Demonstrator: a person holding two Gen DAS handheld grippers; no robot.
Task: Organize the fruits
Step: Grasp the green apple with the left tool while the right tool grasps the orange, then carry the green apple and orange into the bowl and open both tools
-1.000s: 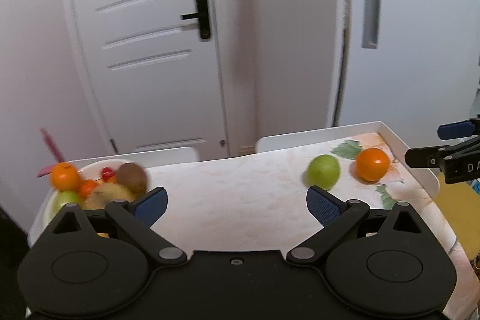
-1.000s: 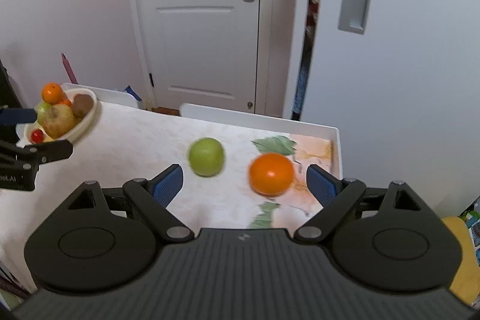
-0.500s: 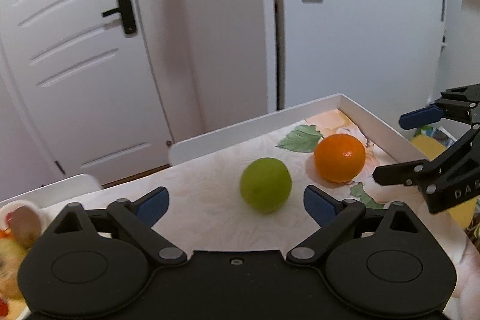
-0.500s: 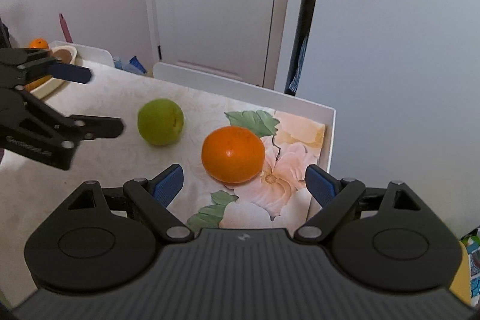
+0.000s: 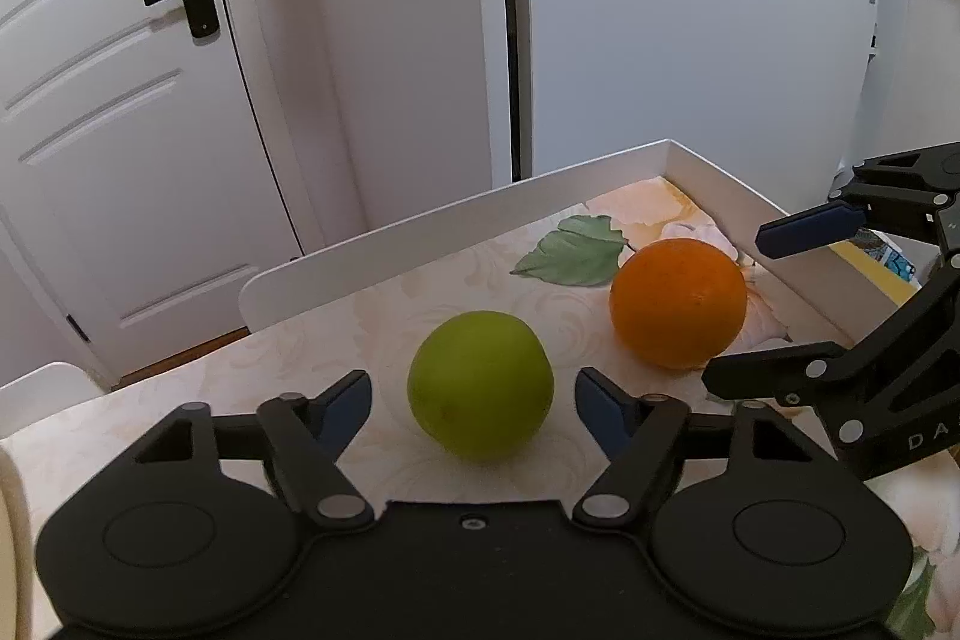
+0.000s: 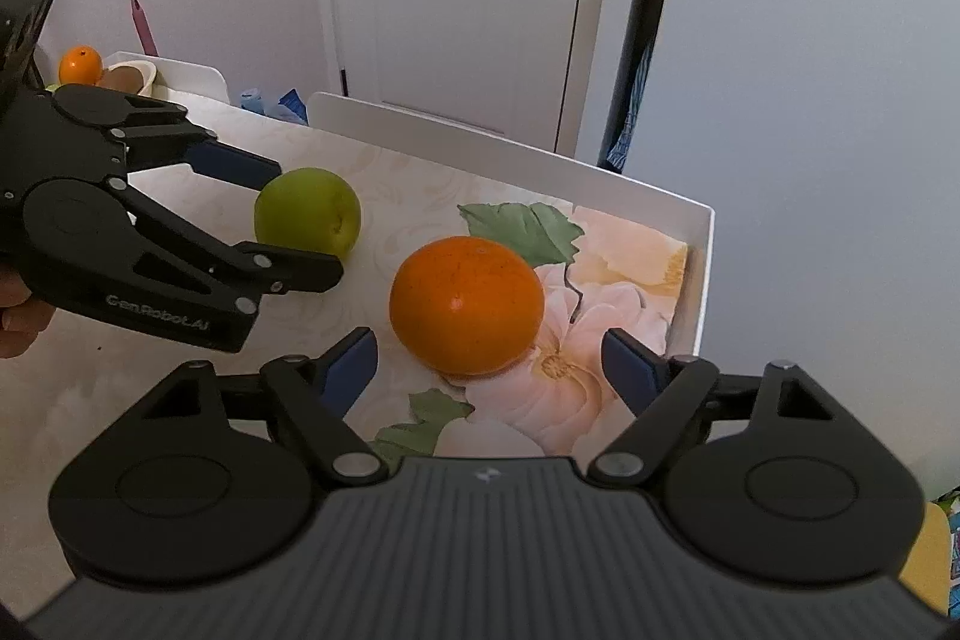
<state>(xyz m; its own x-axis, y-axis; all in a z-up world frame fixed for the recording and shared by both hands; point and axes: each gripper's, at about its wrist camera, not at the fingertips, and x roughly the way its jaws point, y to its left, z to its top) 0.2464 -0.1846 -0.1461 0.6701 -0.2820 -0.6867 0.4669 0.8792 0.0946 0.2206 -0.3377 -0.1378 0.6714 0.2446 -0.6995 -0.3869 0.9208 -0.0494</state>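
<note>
- The left claw (image 5: 474,403) has its two fingers wide apart, and the green apple (image 5: 480,385) sits on the desk (image 5: 336,334) right between them; no pad touches the fruit yet, so I judge the fingers are spread like this to let the apple come in before they close
- The right claw (image 6: 489,361) is also spread apart and empty, with the orange (image 6: 467,305) lying just ahead of the gap between its blue pads (image 6: 354,364); it seems to be lined up on the orange for the same reason
- Each claw takes the fruit nearer to its own side, so the two tools do not need to cross; in the right wrist view the left claw reaches in from the left and frames the apple, one finger behind it and one in front
- The apple and the orange rest near each other but apart, on the flower-pattern cloth (image 6: 606,274) near the raised white rim (image 5: 600,187) of the desk; the rim probably stops round fruit from rolling off
- Far on the left end of the desk stands a bowl (image 6: 141,73) with a small orange fruit (image 6: 80,64) and other fruit that is hard to make out; I judge the two loose fruits are meant to go there, but neither is lifted yet
- The risk is that a pad pushes the round fruit and it rolls away before the grip is firm
</note>
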